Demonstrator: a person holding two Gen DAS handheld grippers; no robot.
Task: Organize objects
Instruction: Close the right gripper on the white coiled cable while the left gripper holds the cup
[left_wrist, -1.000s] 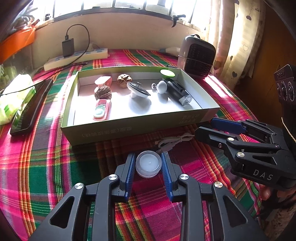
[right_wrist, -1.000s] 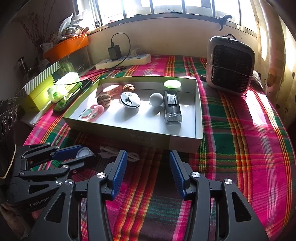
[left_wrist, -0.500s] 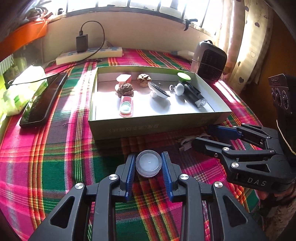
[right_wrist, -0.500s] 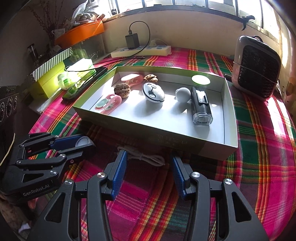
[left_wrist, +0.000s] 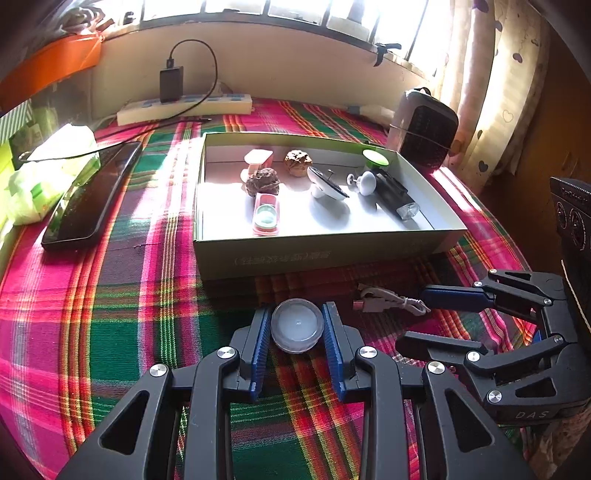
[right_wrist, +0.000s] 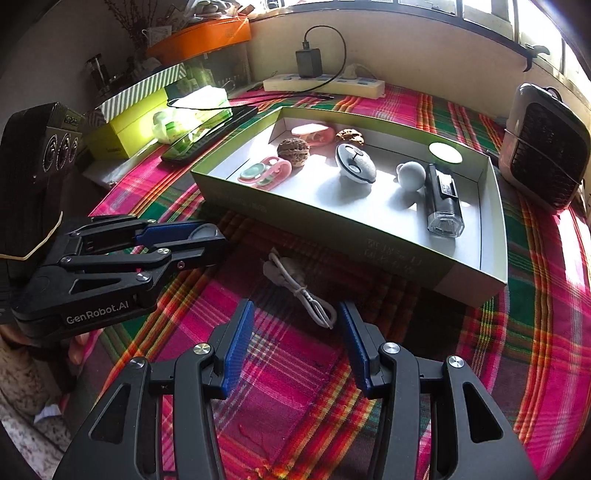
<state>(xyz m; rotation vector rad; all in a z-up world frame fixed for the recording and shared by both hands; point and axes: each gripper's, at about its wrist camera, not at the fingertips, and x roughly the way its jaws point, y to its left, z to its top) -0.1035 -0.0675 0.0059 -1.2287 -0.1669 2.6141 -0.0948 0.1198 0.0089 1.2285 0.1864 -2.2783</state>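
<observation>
A small round translucent white container is clamped between the blue pads of my left gripper, just above the plaid cloth in front of the green box. The right wrist view shows the left gripper from the side. A bundled white cable lies on the cloth before the box. My right gripper stands open over the cable's near end, pads clear of it. It also shows in the left wrist view, the right gripper beside the cable.
The box holds two walnuts, pink cases, a white round gadget, a white knob, a black device and a green disc. A phone and tissue pack lie left, a power strip at the back, a small heater at the right.
The right gripper has rolled and slid left, so the cable's end now lies between its fingertips. The left gripper drifted sideways, still clamped on the round container.
</observation>
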